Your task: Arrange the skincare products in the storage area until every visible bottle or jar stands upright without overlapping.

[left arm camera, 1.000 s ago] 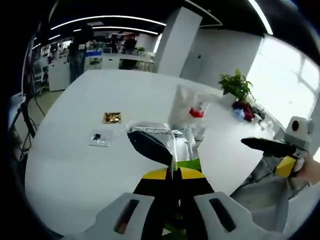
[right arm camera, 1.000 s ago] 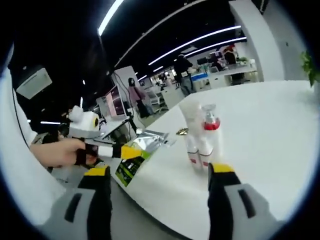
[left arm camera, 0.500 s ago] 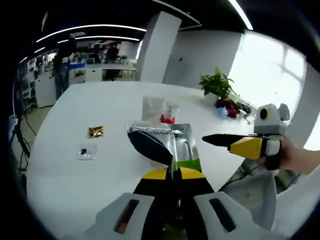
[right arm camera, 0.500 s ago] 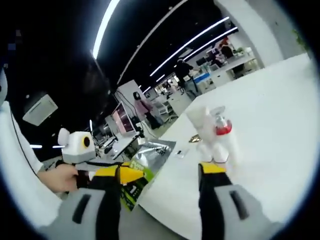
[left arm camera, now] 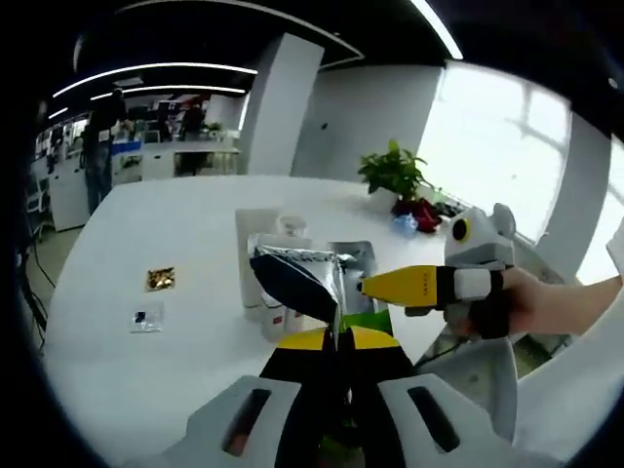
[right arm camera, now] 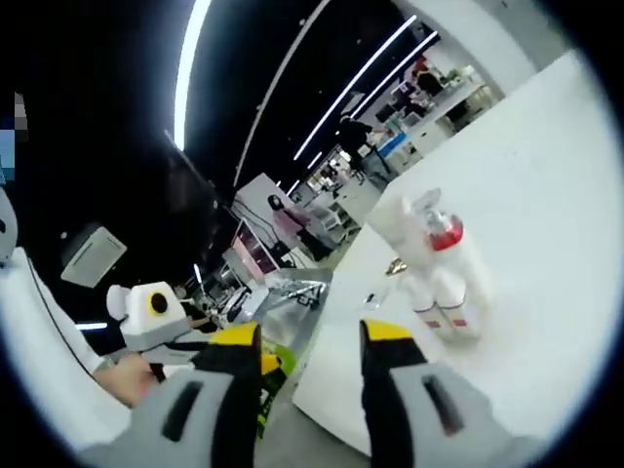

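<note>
My left gripper (left arm camera: 336,337) is shut on a silver foil pouch (left arm camera: 310,279) with a green label, held up over the white table (left arm camera: 136,224). Just behind the pouch stand a white tube (left arm camera: 255,236) and a pump bottle (left arm camera: 280,314). My right gripper (left arm camera: 390,286), in a person's hand (left arm camera: 522,304), points its yellow tip at the pouch's right edge. In the right gripper view that gripper (right arm camera: 312,336) is open with nothing between its jaws. The tube (right arm camera: 417,255) and the red-collared pump bottle (right arm camera: 460,278) stand upright, side by side, on the table (right arm camera: 546,244). The pouch (right arm camera: 292,297) hangs left of them.
A gold packet (left arm camera: 160,279) and a small clear bag (left arm camera: 146,317) lie on the table to the left. A potted plant (left arm camera: 393,172) and small items stand at the far edge. People and desks fill the office behind.
The right gripper has come in close to the pouch's right edge, and its jaws stand closer together. Both views have swung, so the two bottles now sit right behind the pouch.
</note>
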